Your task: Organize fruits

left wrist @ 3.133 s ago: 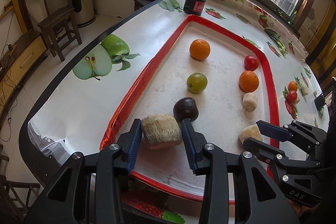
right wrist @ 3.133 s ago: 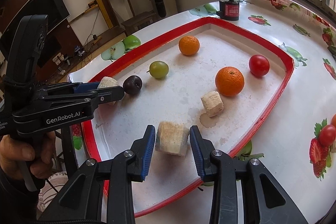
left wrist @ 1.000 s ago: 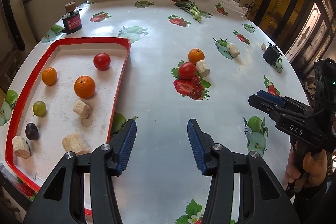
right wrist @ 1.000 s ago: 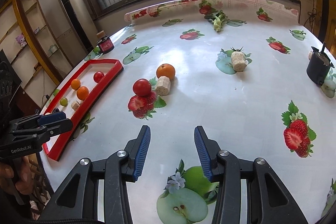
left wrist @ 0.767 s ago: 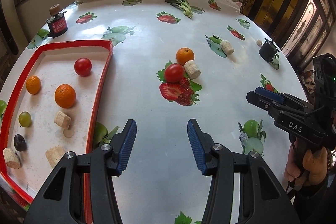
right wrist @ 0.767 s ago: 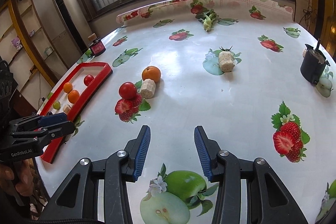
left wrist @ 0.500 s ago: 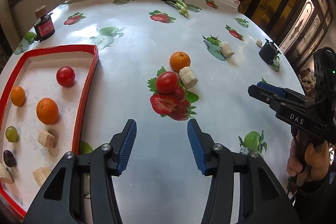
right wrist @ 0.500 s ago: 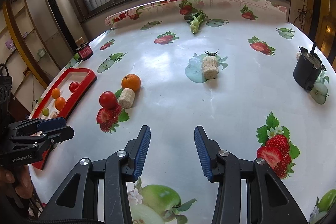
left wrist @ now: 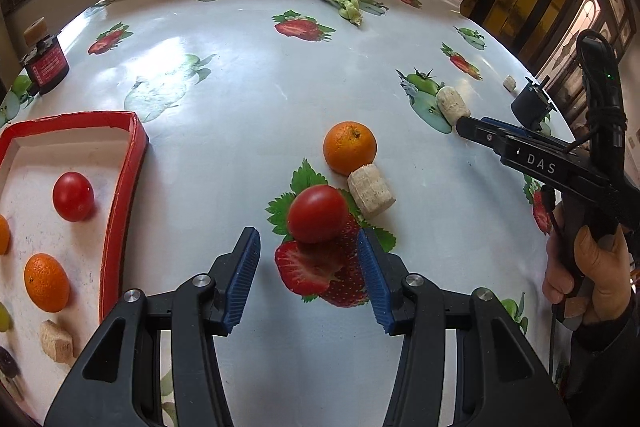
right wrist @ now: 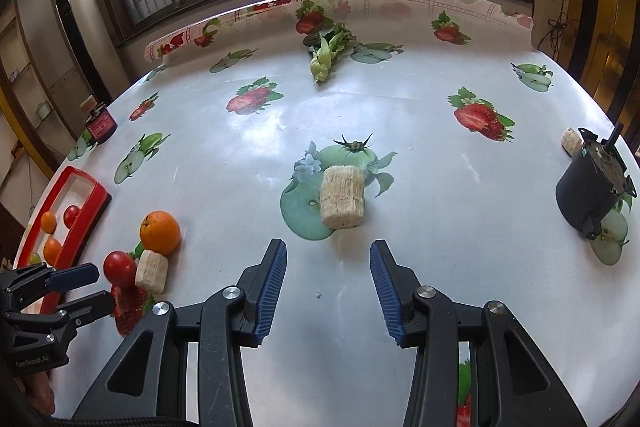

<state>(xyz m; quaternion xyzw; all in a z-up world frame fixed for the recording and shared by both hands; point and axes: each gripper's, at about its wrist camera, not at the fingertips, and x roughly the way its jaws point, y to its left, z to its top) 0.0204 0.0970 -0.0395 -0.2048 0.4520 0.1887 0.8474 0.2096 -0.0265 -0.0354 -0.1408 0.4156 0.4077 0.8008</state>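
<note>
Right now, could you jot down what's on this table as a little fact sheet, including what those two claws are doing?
Surface: table under a fruit-print cloth
Red tray: at the left edge, holding a tomato, oranges and pale chunks
Loose cluster: red tomato, orange and corn piece close together
Lone corn piece: further right, on a printed apple
Left claw: open, empty, just short of the red tomato
Right claw: open, empty, facing the lone corn piece
Other: black pot, leafy vegetable
</note>
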